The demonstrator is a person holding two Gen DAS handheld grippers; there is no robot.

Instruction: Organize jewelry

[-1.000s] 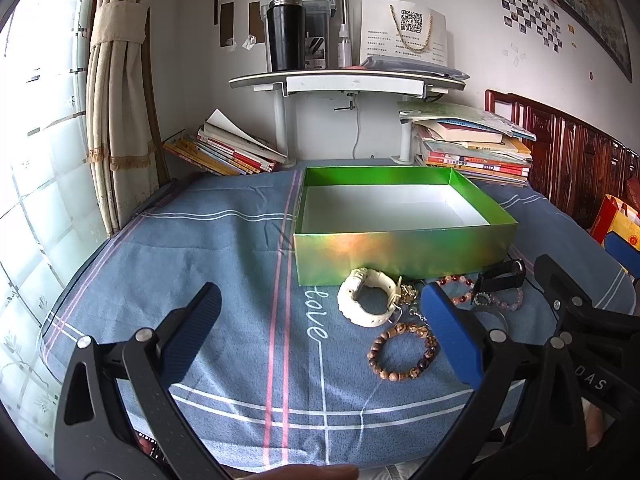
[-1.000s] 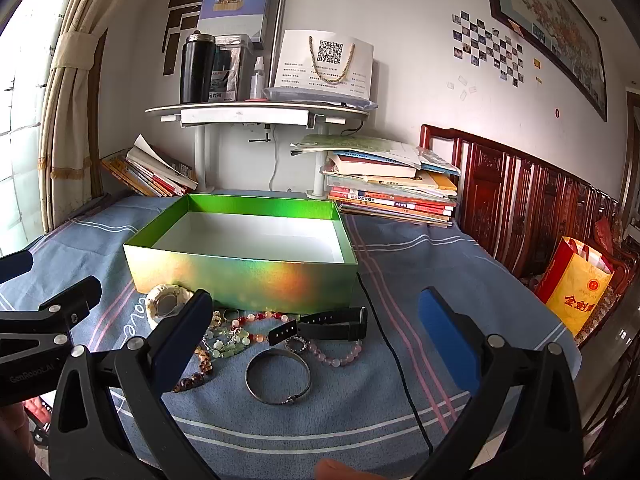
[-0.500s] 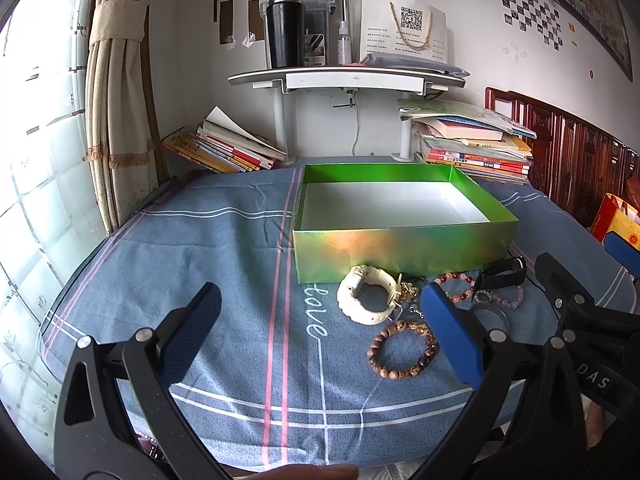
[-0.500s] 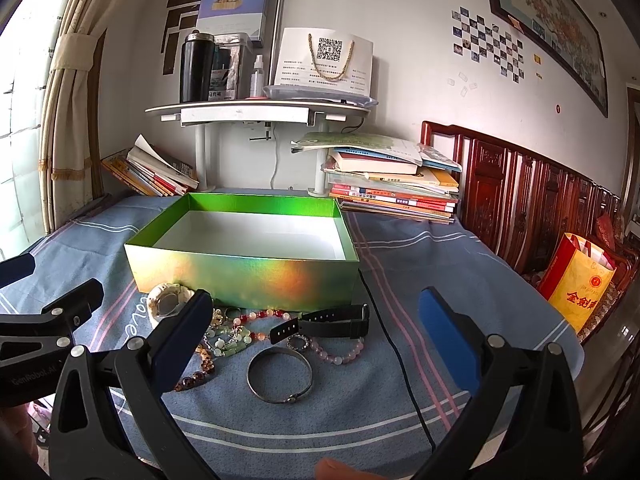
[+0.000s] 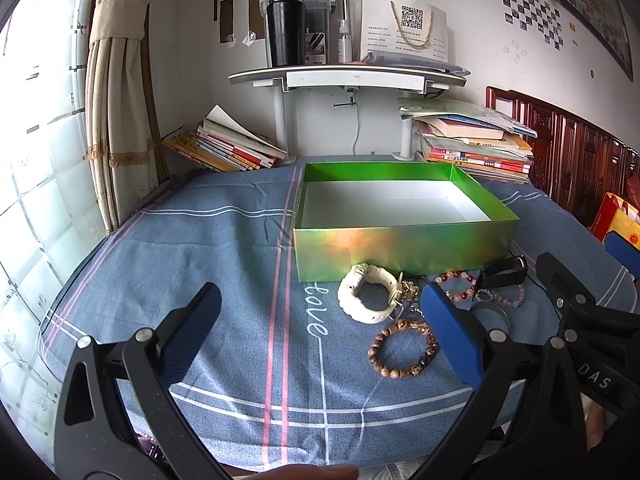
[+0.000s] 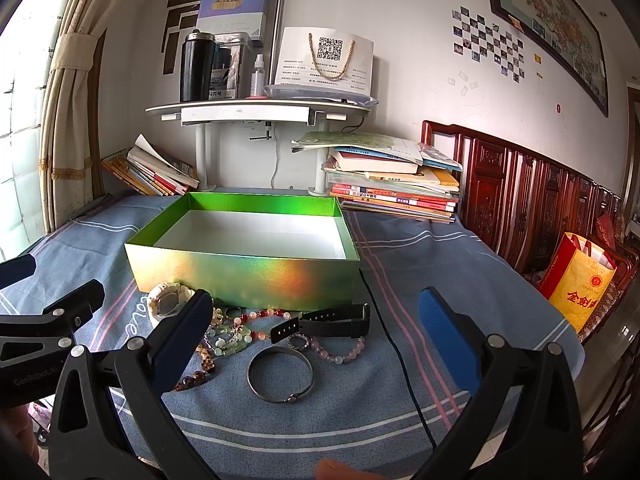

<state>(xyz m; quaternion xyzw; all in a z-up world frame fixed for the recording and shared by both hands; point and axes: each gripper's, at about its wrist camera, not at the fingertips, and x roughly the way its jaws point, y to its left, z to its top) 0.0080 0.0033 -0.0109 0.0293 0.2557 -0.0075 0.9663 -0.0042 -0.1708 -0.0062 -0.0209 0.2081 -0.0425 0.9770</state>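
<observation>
An empty green box (image 5: 404, 242) (image 6: 244, 272) with a white floor stands on the blue bedspread. Jewelry lies in front of it: a white watch (image 5: 366, 298) (image 6: 166, 300), a brown bead bracelet (image 5: 402, 354), a black watch (image 6: 332, 322) (image 5: 504, 274), a metal bangle (image 6: 280, 374), a pink bead bracelet (image 6: 340, 354) and a red and white bead string (image 6: 260, 316). My left gripper (image 5: 320, 332) is open and empty, near the brown bracelet. My right gripper (image 6: 316, 340) is open and empty, over the bangle.
A white shelf (image 6: 256, 110) with a black flask (image 6: 196, 66) stands behind the box. Book stacks (image 6: 394, 178) lie at the back right and left (image 5: 224, 146). A carved wooden rail (image 6: 520, 204), a yellow bag (image 6: 578, 286) and a thin black cable (image 6: 400, 352) are right.
Both grippers have drifted very slightly; the jewelry and box have not moved. Both stay open.
</observation>
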